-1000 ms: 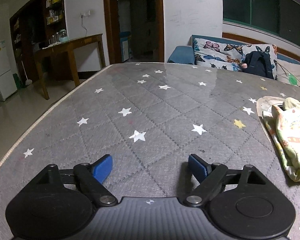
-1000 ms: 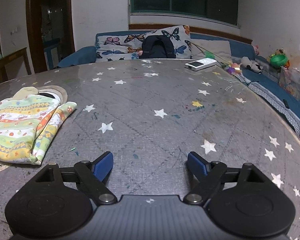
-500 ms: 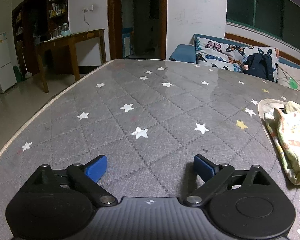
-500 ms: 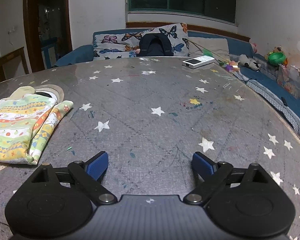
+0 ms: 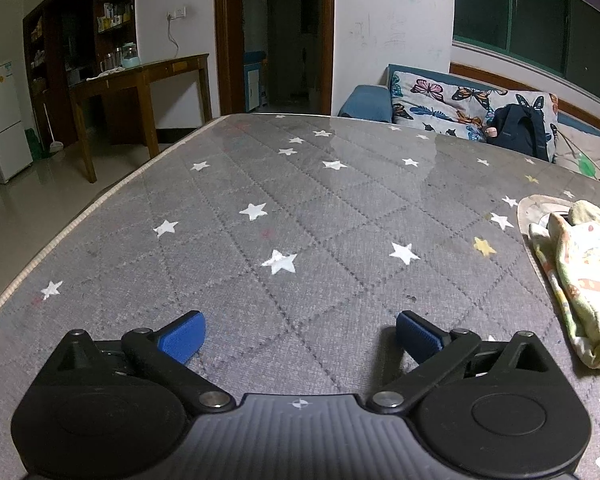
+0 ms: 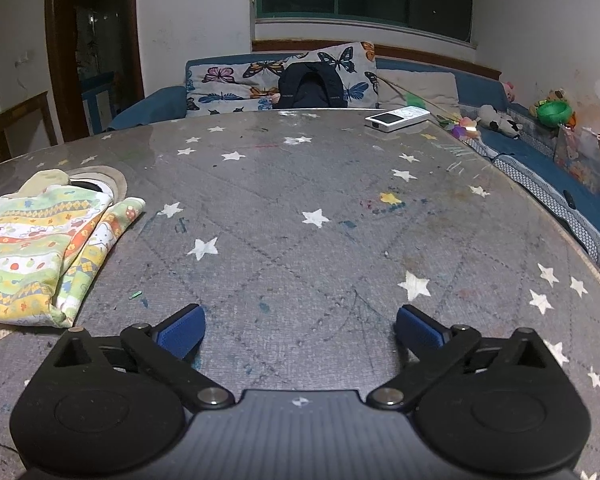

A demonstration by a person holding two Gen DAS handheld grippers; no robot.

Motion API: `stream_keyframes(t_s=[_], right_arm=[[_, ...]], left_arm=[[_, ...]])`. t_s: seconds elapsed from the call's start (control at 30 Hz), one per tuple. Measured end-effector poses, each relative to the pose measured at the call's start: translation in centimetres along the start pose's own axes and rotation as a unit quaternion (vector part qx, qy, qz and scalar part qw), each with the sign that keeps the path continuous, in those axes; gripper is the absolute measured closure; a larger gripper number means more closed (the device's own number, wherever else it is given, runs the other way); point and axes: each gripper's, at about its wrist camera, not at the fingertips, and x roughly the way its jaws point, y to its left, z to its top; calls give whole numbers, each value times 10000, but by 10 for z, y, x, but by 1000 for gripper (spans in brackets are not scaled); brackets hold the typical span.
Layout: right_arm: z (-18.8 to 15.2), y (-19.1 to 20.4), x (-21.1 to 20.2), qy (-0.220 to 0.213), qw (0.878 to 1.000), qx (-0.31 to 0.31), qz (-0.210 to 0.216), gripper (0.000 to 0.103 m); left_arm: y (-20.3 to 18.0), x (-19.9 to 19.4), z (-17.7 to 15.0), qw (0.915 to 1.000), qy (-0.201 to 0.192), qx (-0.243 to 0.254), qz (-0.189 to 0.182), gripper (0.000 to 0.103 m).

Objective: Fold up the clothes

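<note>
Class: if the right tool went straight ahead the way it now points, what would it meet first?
Probably nothing close: the right tool is open over bare starry mat; the folded garment lies off to its left.

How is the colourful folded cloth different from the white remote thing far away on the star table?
The folded cloth is soft, striped yellow, green and orange; the white remote is hard, plain white with a dark screen. The cloth lies near the right gripper, off to its left; the remote lies at the far edge. The cloth looks much bigger. Both rest on the star table, untouched.
</note>
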Motion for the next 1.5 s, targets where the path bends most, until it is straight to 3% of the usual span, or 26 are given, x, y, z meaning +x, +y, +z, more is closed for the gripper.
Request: stream_keyframes(t_s=[1.5], right_arm=[[-1,0,1,4,10000,-15,-26,0]], left_arm=[[3,4,0,10000,-1,10,-6,0]])
